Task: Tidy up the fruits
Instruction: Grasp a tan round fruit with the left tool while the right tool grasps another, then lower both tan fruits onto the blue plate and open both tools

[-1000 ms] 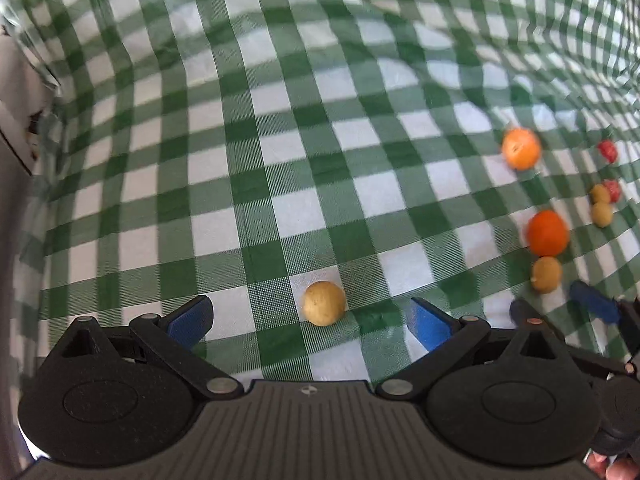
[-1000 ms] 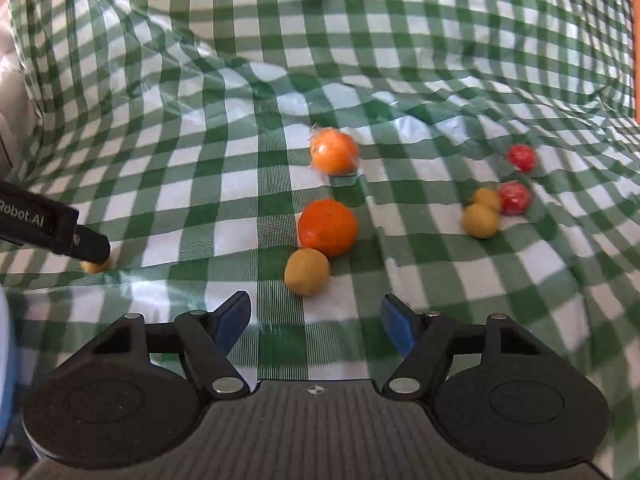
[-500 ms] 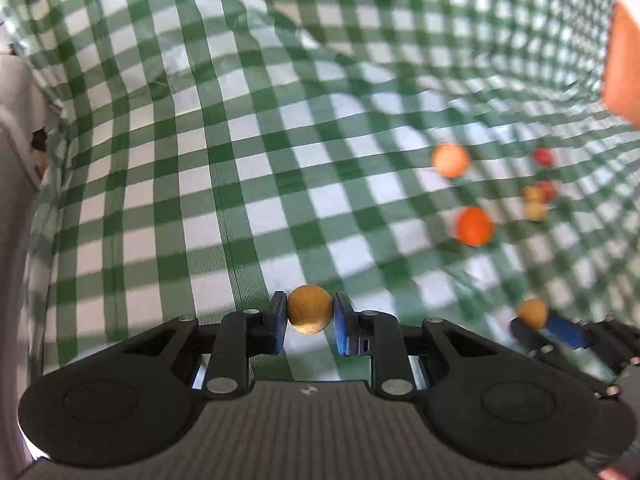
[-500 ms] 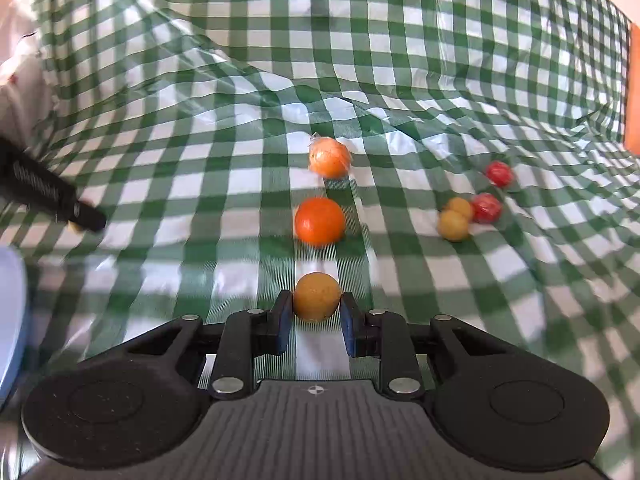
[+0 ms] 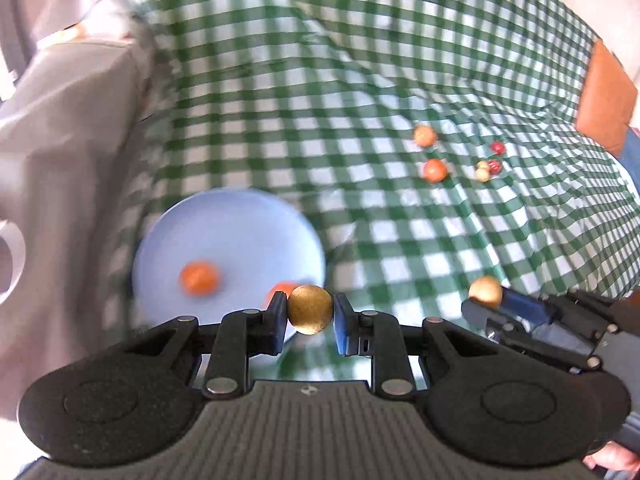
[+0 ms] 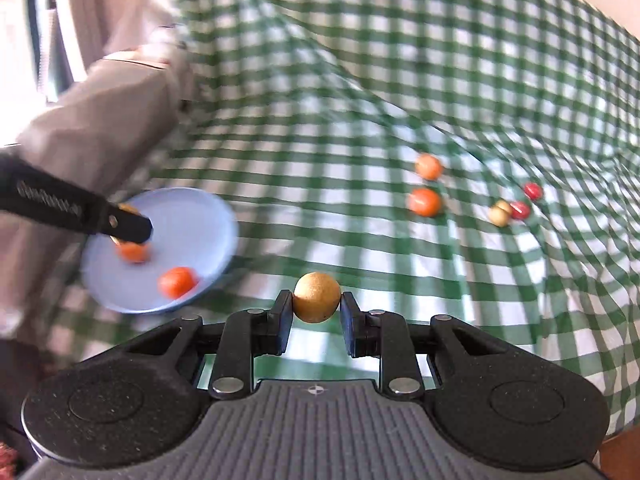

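Left wrist view: left tool (image 5: 310, 311) and right tool (image 6: 316, 303) each clamped around a yellow fruit (image 5: 310, 309).

Green/white check cloth (image 6: 360, 80); pale blue plate (image 6: 200, 216) w/ orange fruits (image 6: 178, 281); tan-yellow ball (image 6: 317, 297) betw. black claw's pads.

Round light-blue plate (image 6: 208, 216) at left on green-checked tablecloth (image 6: 360, 80), two orange fruits (image 6: 178, 281) on it, small loose fruits (image 6: 425, 202) scattered well to its right
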